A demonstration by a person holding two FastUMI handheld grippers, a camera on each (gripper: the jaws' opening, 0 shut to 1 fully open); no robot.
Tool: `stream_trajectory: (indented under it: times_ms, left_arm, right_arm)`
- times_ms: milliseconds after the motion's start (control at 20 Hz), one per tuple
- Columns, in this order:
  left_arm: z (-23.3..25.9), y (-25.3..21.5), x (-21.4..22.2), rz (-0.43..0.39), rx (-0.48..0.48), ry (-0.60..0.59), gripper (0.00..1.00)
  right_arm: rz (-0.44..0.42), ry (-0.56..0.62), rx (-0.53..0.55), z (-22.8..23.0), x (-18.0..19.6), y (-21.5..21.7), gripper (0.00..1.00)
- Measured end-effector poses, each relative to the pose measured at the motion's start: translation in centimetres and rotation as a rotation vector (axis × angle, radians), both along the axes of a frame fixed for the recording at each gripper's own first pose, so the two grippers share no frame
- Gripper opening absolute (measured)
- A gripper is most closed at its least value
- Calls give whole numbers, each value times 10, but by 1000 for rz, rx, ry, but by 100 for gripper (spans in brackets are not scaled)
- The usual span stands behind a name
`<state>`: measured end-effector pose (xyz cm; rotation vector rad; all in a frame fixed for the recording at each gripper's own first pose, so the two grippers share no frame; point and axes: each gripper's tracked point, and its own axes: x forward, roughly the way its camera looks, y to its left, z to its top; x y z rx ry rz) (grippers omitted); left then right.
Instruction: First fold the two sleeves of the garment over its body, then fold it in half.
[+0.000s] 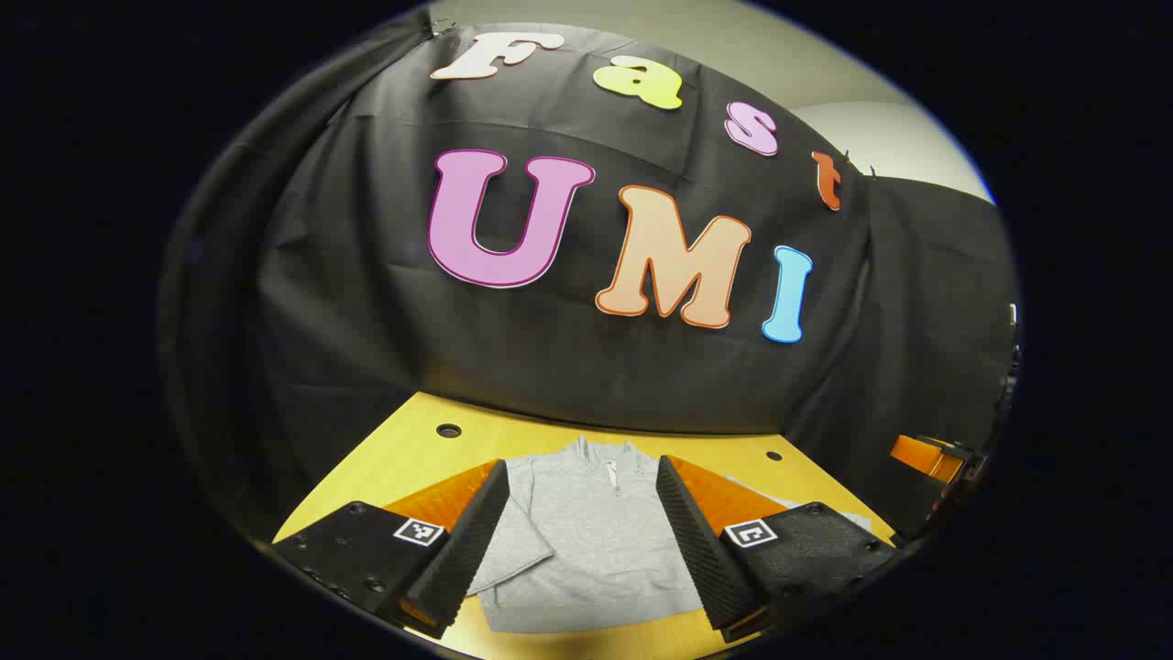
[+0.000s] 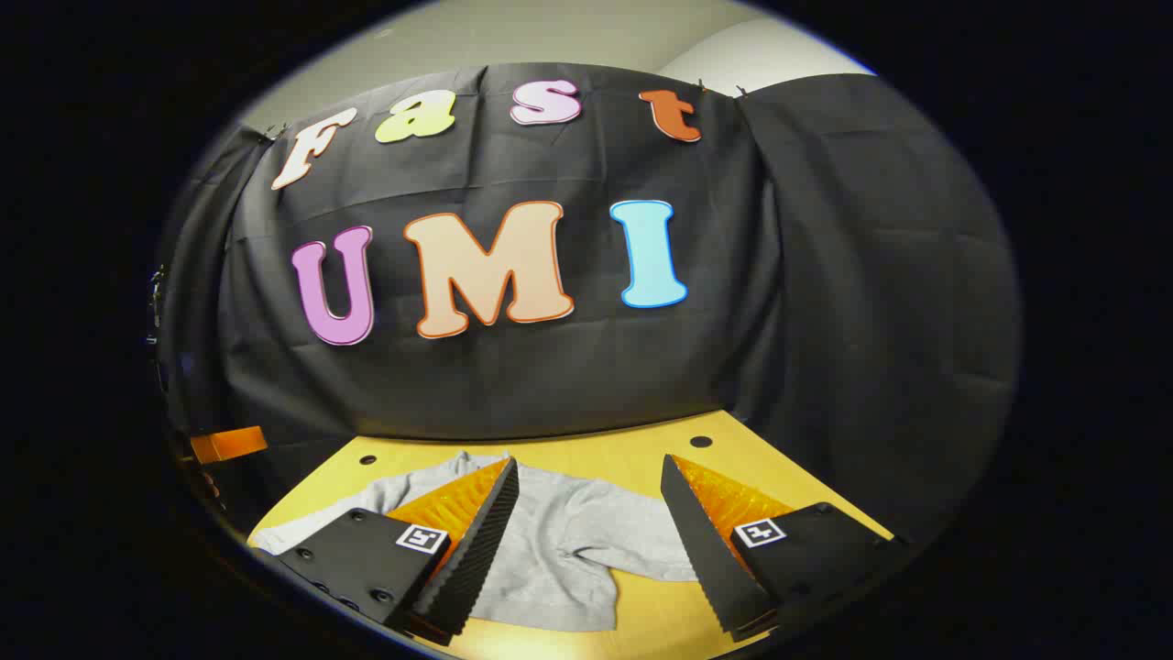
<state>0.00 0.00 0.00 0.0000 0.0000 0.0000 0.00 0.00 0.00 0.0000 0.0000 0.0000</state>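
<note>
Left gripper (image 1: 582,541) jaws apart, nothing held; grey garment (image 1: 586,541) flat on yellow table (image 1: 412,449) between and beyond them, zip collar far side. Right gripper (image 2: 591,550) jaws apart too; garment (image 2: 550,550) between them, toward left jaw, rumpled, one sleeve (image 2: 641,555) reaching toward right jaw.

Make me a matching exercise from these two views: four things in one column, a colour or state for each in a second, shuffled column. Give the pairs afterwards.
1. garment
2. table
3. left gripper
4. collar zip

A. yellow, with small dark holes
B. grey, lying flat
C. at the neck, on the garment's far edge
D. open, above the garment

Pairs: 1-B, 2-A, 3-D, 4-C
</note>
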Motion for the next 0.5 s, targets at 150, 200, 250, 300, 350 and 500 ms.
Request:
stream_trajectory:
  times_ms: [150,200,250,300,350,500]
  left_arm:
    - [-2,4,4,12,-4,8,95]
    - [-2,6,5,18,-6,12,95]
    - [-5,7,7,22,-8,18,95]
    - [-6,9,7,27,-7,23,95]
    - [-7,10,8,32,-3,28,95]
    - [-5,10,11,31,13,24,95]
  right_arm:
    - [-47,2,13,-1,4,-22,98]
    - [-61,5,19,-2,4,-28,98]
    - [-71,5,24,-1,5,-33,97]
    - [-82,6,27,0,7,-38,98]
    - [-93,6,29,0,8,-43,97]
    - [-120,15,16,-3,9,-57,98]
